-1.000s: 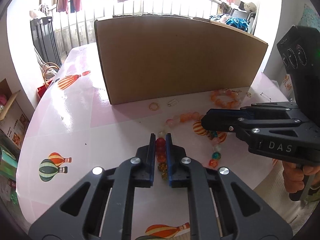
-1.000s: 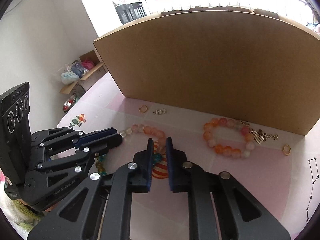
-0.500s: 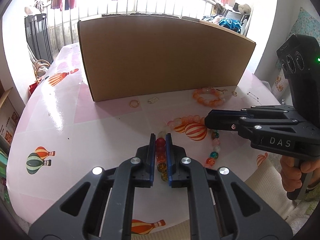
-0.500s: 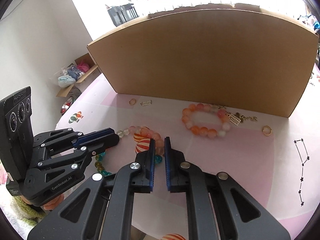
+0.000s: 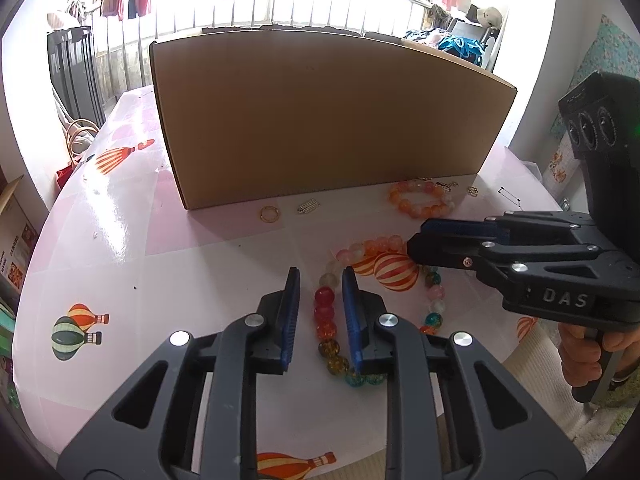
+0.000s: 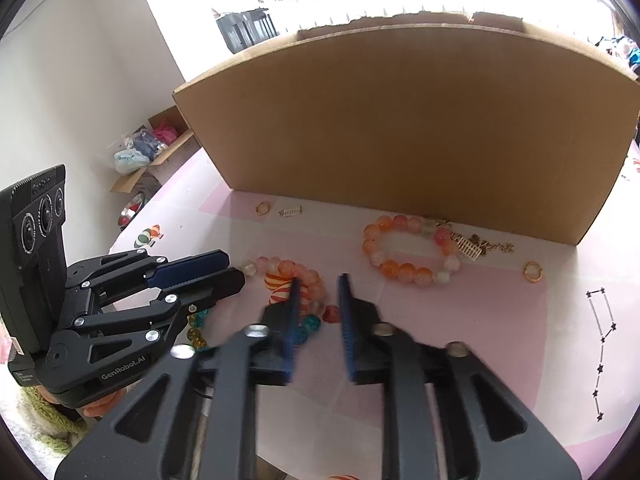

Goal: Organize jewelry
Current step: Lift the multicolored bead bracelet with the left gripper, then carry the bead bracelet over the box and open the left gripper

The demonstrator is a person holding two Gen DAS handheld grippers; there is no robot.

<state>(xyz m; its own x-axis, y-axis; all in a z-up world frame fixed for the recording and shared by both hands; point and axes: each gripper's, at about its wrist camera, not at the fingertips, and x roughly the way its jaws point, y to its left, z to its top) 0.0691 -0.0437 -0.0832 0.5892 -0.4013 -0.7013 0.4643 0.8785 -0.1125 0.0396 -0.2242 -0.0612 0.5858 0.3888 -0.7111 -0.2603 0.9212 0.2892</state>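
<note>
— While both tools hang over the table (image 5: 120, 248), how do the jaws of the left gripper (image 5: 320, 280) stand?

— Narrowly parted, and they have just been opening. The multicoloured bead string (image 5: 326, 322) lies on the table between the two blue pads, its red and amber beads running along the gap. Neither pad presses on it; a sliver of table shows on each side of the beads.

— And the right gripper (image 6: 318, 284)?

— Same story: a narrow gap that has just been widening. Its fingers are blurred. Between its tips I see mostly bare pink table and one small red bead; the pink and teal beads of the same string sit against the outer side of its left pad. I see nothing clamped.

— Where is the other jewellery?

— Ahead of the right jaws and a little to their right lies the orange bead bracelet (image 6: 408, 250), with a gold chain charm (image 6: 474, 246) touching its far side. A gold ring (image 6: 533, 271) rests further right. Ahead and to the left are a small hoop (image 6: 263, 208) and a tiny comb-shaped charm (image 6: 290, 212), just in front of the cardboard box (image 6: 400, 128), which stands beyond everything.

— Do the grippers touch?

— No; their tips come near each other over the string.
</note>
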